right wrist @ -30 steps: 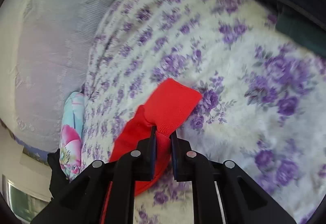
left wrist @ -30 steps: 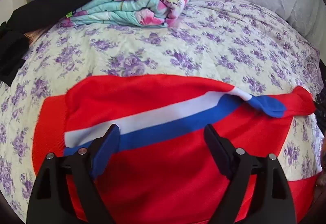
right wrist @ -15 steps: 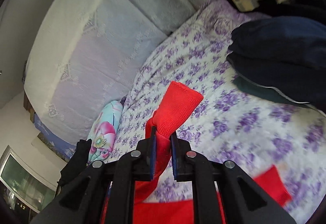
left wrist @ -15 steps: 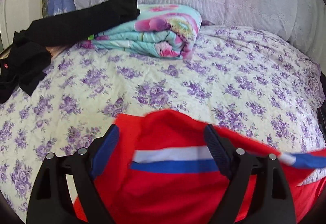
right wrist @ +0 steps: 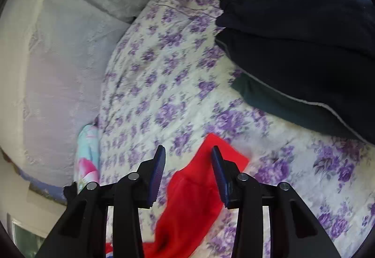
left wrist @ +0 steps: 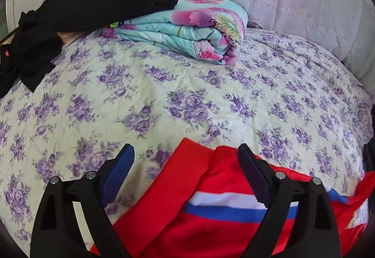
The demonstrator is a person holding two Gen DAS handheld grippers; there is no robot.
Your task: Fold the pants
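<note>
Since the earlier frames, the right gripper (right wrist: 188, 159) has released the red cuff (right wrist: 220, 152) it was clamping: its jaws are opening, and the cuff lies between them with neither pad pressing on it. The red pants (left wrist: 211, 218) rest on the floral bedspread (left wrist: 164, 98), with the leg end laid back toward the body, so one fold appears placed. The left gripper (left wrist: 186, 164) hovers over the waistband area, jaws spread wide and opening further, gripping nothing.
</note>
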